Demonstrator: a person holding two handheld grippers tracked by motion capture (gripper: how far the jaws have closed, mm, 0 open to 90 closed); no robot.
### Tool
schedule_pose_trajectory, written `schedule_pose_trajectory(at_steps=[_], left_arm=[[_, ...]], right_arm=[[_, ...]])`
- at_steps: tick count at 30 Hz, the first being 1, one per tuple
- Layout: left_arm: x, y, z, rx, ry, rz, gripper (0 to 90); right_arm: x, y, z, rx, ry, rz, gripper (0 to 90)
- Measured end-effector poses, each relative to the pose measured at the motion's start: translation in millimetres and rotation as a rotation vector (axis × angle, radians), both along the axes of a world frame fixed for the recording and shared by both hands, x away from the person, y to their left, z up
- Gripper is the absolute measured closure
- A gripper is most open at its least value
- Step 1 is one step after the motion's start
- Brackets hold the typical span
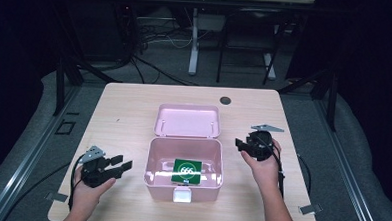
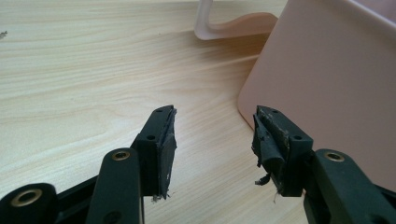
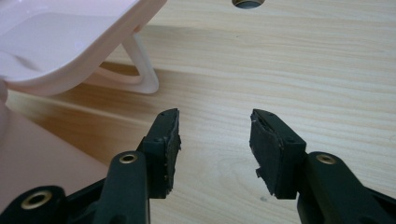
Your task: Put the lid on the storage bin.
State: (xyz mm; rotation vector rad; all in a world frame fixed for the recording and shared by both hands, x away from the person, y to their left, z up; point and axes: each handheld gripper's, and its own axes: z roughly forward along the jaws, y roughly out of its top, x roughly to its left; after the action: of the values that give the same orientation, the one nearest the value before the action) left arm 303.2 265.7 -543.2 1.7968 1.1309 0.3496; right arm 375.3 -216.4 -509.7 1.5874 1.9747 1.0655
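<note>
An open pink box (image 1: 154, 161) stands mid-table, its lid (image 1: 187, 120) folded back flat behind it. A green packet (image 1: 186, 171) with a white round mark lies inside. My left gripper (image 1: 120, 166) rests on the table left of the box, open and empty, its jaws pointing at the box wall (image 2: 327, 84). My right gripper (image 1: 239, 144) is held just right of the box, also open and empty. In the left gripper view the gripper (image 2: 215, 116) faces bare wood beside the box. In the right gripper view the gripper (image 3: 215, 119) sits below the lid (image 3: 70, 42) and its handle (image 3: 142, 77).
The wooden table (image 1: 129, 102) has a round cable hole (image 1: 225, 100) at the back right, also the hole (image 3: 247, 3) at the top of the right gripper view. A white latch (image 1: 182, 195) sits on the box front. A desk leg (image 1: 194, 40) and cables stand beyond the table.
</note>
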Motion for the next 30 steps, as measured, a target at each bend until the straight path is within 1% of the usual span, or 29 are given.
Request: schedule_pose_trajectory(at_steps=[3,4,5,6,7,8,9,10,11,13,14,15,16,17,18,19,20,21,22,23,24,25,26,27,28,29,30], left_arm=[[-1.4,-1.3,1.7,0.007,-0.009,-0.011,50.0],[-3.6,-3.4,3.4,0.013,-0.019,-0.018,50.1],[-4.8,-5.1,4.2,0.016,-0.032,-0.019,50.7],[-6.2,-6.1,6.4,0.028,-0.032,-0.03,50.7],[-6.2,-6.1,6.4,0.028,-0.032,-0.03,50.7],[-8.7,-9.2,10.1,0.015,-0.041,-0.046,50.9],[-8.7,-9.2,10.1,0.015,-0.041,-0.046,51.3],[-11.1,-12.8,14.1,0.004,-0.049,-0.062,51.7],[-11.1,-12.8,14.1,0.004,-0.049,-0.062,52.5],[-13.0,-19.1,21.9,0.011,-0.056,-0.086,53.1],[-12.9,-21.3,24.5,0.016,-0.055,-0.098,53.1],[-12.9,-21.3,24.5,0.016,-0.055,-0.098,53.1],[-12.6,-25.9,29.8,0.029,-0.068,-0.109,53.1],[-12.6,-25.9,29.8,0.029,-0.068,-0.109,53.3],[-10.6,-29.4,35.3,0.033,-0.071,-0.131,54.7],[-10.6,-29.4,35.3,0.033,-0.071,-0.131,54.7],[-8.7,-33.2,40.3,0.03,-0.078,-0.132,54.7],[-7.6,-34.7,42.5,0.034,-0.082,-0.138,54.7],[-6.5,-36.5,44.5,0.042,-0.08,-0.138,55.0],[-6.5,-36.5,44.5,0.042,-0.08,-0.138,55.1],[-3.5,-40.1,47.8,0.041,-0.071,-0.141,55.2],[-3.5,-40.1,47.8,0.041,-0.071,-0.141,55.2],[-0.4,-43.2,50.7,0.029,-0.061,-0.146,55.3],[-0.4,-43.2,50.7,0.029,-0.061,-0.146,55.8],[2.4,-46.1,53.6,0.006,-0.05,-0.149,56.3],[2.4,-46.1,53.6,0.006,-0.05,-0.149,57.8],[4.7,-47.6,56.7,0.004,-0.047,-0.14,58.0]], right_arm=[[0.4,1.0,-2.1,-0.016,0.012,0.006,54.5],[1.0,0.6,-2.9,-0.017,0.016,0.007,54.7],[1.4,0.4,-3.3,-0.01,0.024,0.008,55.0],[1.8,0.3,-3.8,-0.004,0.029,0.008,55.4],[2.2,0.3,-3.9,0.0,0.032,0.011,55.4],[2.2,0.5,-3.6,0.004,0.039,0.014,55.4],[2.3,0.6,-3.1,0.013,0.039,0.02,55.4],[2.7,1.1,-2.4,0.022,0.04,0.022,55.1],[3.5,1.5,-1.0,0.03,0.046,0.024,55.0],[4.4,2.8,2.6,0.054,0.053,0.029,54.0],[4.6,3.5,3.8,0.058,0.049,0.035,53.4],[4.6,3.5,3.8,0.058,0.049,0.035,53.4],[4.6,6.1,6.6,0.063,0.059,0.042,51.6],[4.6,6.1,6.6,0.063,0.059,0.042,51.6],[5.9,7.7,8.8,0.071,0.061,0.056,49.7],[5.9,7.7,8.8,0.071,0.061,0.056,49.7],[8.3,8.4,11.4,0.086,0.082,0.067,48.7],[10.1,7.8,12.1,0.09,0.084,0.071,48.9],[11.6,7.1,13.2,0.104,0.092,0.075,48.6],[11.6,7.1,13.2,0.104,0.092,0.075,48.6],[14.7,5.6,14.8,0.131,0.086,0.09,48.7],[14.7,5.6,14.8,0.131,0.086,0.09,48.7],[17.3,5.8,16.7,0.106,0.079,0.071,49.5],[18.5,6.6,18.5,0.083,0.083,0.075,50.2],[19.5,7.8,20.9,0.06,0.078,0.081,50.3],[19.5,7.8,20.9,0.06,0.078,0.081,50.3],[21.2,11.2,27.2,0.006,0.068,0.098,49.7]])
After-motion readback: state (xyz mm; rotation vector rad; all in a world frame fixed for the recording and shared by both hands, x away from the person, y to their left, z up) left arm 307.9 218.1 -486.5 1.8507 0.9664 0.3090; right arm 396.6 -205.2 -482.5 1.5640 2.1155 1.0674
